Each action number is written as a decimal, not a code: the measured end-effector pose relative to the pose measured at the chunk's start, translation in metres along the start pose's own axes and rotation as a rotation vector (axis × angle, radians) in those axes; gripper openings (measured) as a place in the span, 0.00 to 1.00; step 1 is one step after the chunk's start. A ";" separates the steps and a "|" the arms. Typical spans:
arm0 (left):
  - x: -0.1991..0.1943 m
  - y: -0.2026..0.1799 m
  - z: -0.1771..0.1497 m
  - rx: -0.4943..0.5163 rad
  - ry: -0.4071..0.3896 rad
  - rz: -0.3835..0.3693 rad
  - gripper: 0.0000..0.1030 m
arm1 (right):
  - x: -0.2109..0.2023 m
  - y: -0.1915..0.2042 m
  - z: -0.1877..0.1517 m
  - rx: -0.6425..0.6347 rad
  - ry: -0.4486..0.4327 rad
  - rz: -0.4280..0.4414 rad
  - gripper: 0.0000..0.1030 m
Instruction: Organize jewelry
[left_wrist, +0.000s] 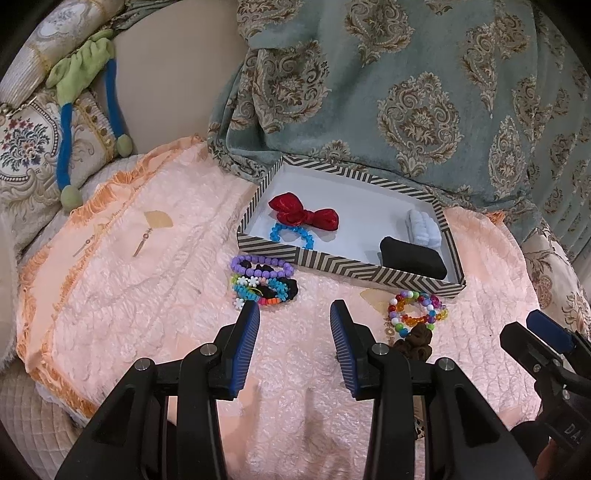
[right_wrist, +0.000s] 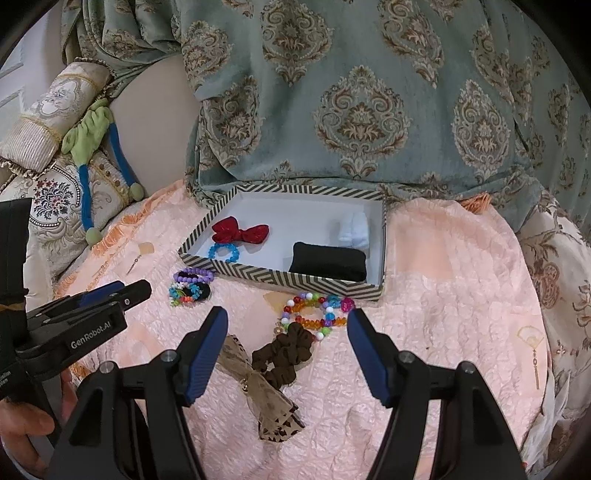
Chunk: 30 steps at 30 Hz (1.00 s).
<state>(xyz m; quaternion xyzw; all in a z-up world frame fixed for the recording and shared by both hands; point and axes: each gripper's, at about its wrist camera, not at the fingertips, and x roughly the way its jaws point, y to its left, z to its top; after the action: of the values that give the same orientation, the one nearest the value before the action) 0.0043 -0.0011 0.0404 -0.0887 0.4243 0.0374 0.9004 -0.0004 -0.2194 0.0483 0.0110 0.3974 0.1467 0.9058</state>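
Two grippers hover over our peach quilt (right_wrist: 443, 277), the left gripper (left_wrist: 293, 310) and right gripper (right_wrist: 286, 317) both spread wide and holding nothing. Inside the striped box (right_wrist: 295, 282) lie a red bow (right_wrist: 240, 232), a blue bead bracelet (right_wrist: 223, 253) and a black cushion (right_wrist: 327, 262). Just outside it we see a purple bead bracelet (left_wrist: 258, 265) atop a bright pile, multicolored bead bracelets (right_wrist: 317, 314) and a brown scrunchie (right_wrist: 282, 356).

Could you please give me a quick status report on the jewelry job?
Left gripper and right gripper open, empty. Two bracelet piles outside striped box. Nothing blocking.
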 end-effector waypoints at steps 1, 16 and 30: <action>0.001 0.001 0.000 -0.002 0.002 0.000 0.22 | 0.001 -0.001 -0.001 0.002 0.002 0.000 0.68; 0.024 0.016 -0.006 -0.026 0.057 -0.004 0.22 | 0.023 -0.008 -0.009 0.013 0.052 0.005 0.68; 0.060 0.095 0.008 -0.279 0.207 -0.167 0.23 | 0.053 -0.043 -0.026 0.086 0.124 -0.004 0.68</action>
<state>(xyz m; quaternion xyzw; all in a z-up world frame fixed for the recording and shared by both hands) 0.0351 0.0930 -0.0128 -0.2509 0.4967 0.0114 0.8308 0.0259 -0.2482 -0.0139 0.0400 0.4586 0.1280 0.8785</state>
